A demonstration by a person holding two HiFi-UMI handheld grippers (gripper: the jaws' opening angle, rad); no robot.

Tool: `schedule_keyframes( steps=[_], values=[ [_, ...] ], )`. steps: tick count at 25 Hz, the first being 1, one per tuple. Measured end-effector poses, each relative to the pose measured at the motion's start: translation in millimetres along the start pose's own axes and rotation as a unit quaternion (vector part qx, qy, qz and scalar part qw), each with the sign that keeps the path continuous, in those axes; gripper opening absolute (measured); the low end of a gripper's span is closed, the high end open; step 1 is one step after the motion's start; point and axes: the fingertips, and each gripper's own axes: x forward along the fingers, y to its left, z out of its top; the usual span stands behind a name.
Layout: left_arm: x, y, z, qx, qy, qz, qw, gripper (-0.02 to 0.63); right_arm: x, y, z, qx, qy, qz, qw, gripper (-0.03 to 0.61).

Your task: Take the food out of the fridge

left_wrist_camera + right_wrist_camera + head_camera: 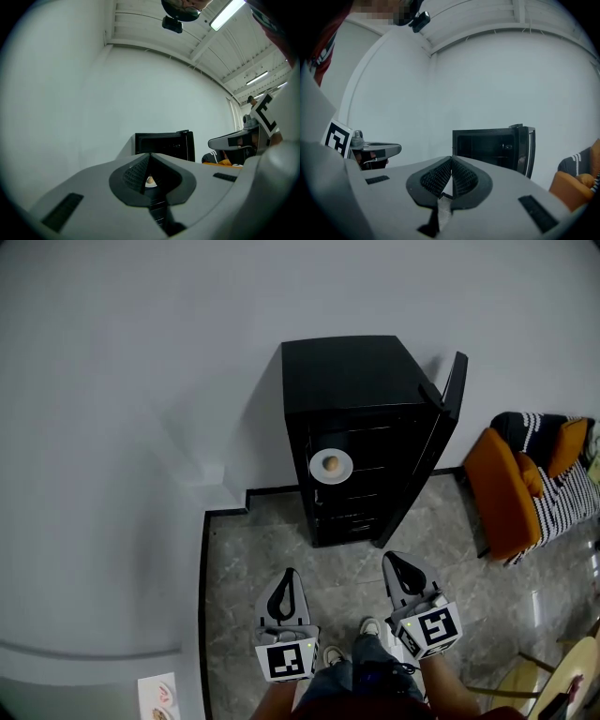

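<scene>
Fridge (352,381) open. Plate (316,472) with food (330,463) at shelf front edge. Left gripper (285,576), right gripper (395,562) pressed together, empty. Risk: unopened tongs knock plate off shelf.

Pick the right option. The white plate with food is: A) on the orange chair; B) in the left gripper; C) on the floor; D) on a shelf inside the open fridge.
D: the white plate carrying a round brownish food item sits on a shelf of the black fridge, whose door stands open.
</scene>
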Motion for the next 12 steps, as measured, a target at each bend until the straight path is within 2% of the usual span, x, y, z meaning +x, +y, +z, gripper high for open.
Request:
schedule_keyframes(
  steps=[3,7,10,12],
  values=[
    [14,-5,1,0.002,-0.002,-0.001,1.0,0.014,6,-11,-1,-0.002,0.02,0.001,1.0,0.021],
    [36,-15,4,0.002,0.003,0.003,1.0,0.014,19,-32,8,-0.002,-0.017,0.01,1.0,0.021],
    [55,-24,6,0.004,0.004,0.007,1.0,0.014,28,-50,11,0.001,-0.007,0.015,1.0,0.021],
    [67,-30,8,0.007,0.002,0.01,0.9999,0.014,34,-64,11,0.004,-0.021,0.021,1.0,0.021]
  ],
)
